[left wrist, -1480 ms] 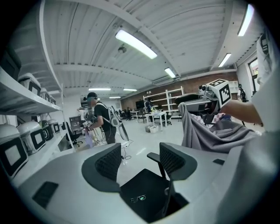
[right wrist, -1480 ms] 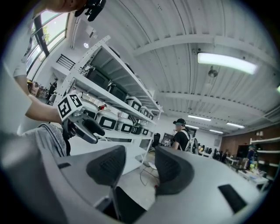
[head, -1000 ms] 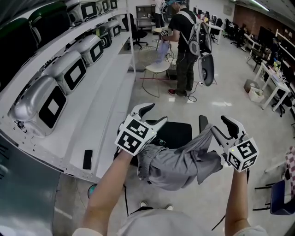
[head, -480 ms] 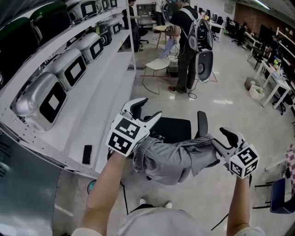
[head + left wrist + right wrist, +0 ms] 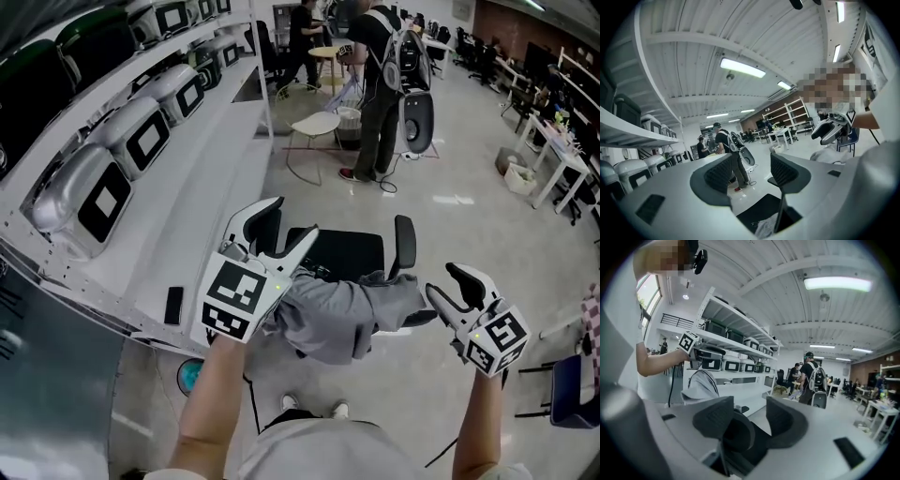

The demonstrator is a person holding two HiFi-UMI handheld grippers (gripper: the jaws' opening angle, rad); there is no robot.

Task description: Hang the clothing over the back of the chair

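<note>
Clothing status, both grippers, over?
Left gripper open, right gripper open, neither on cloth. Grey clothing draped across the near side of the chair. Nothing in the way.

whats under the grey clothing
The black chair's seat and an armrest show past the grey clothing. Whatever it rests on, presumably the chair's back, is covered.

White left claw (image 5: 291, 217) and right claw (image 5: 443, 281), black-padded, carry black-and-white marker cubes (image 5: 234, 298).
</note>
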